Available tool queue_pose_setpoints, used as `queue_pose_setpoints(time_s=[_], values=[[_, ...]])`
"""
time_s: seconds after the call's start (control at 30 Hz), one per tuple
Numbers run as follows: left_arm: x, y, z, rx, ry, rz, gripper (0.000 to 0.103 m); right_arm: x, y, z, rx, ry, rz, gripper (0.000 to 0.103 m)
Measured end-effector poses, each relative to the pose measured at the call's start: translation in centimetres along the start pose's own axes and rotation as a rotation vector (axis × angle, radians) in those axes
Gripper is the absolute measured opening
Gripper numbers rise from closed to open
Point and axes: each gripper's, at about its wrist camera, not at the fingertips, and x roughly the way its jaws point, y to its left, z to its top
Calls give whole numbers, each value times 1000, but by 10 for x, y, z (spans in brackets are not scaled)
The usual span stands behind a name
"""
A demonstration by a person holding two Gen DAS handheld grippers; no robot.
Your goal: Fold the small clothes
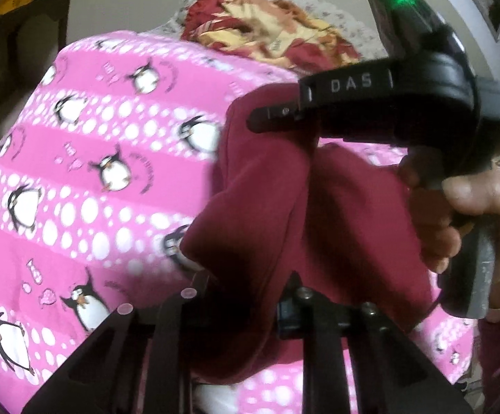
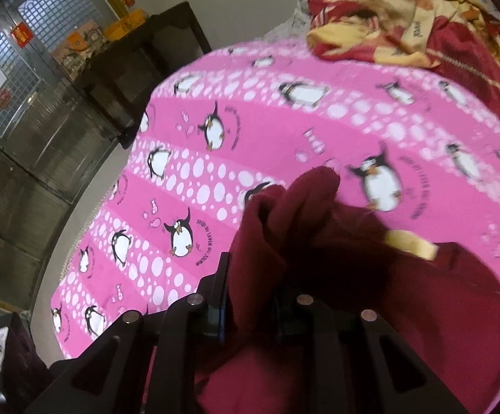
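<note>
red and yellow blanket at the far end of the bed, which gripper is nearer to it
Hard to call; right, if either. The right gripper reaches further up the pink sheet toward the blanket than the left gripper. Both are shut on the maroon garment, well short of it.

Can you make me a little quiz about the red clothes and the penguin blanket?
1. True or false: both grippers are pinching the maroon garment.
2. What lies at the far end of the pink penguin sheet? A) a red and yellow blanket B) a green towel C) a blue pillow
3. Fill in: the letters on the right gripper, seen from the left wrist, read ___.

Key: 1 true: left gripper and right gripper both clamp it. 2 A, the red and yellow blanket. 3 DAS.
</note>
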Motion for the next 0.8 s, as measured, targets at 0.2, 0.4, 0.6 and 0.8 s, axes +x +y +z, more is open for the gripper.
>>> queue_pose_setpoints(time_s=[0.2, 0.4, 0.6, 0.8], values=[[-2, -52, 9, 85, 8, -21, 21, -45, -26, -7, 15, -44, -37, 20], [7, -106, 9, 185, 18, -52, 21, -85, -67, -23, 59, -87, -69, 19], [24, -160, -1, 272, 41, -80, 21, -115, -117, -50, 131, -112, -108, 19], [50, -203, -17, 338, 79, -86, 21, -127, -169, -81, 223, -116, -130, 19]])
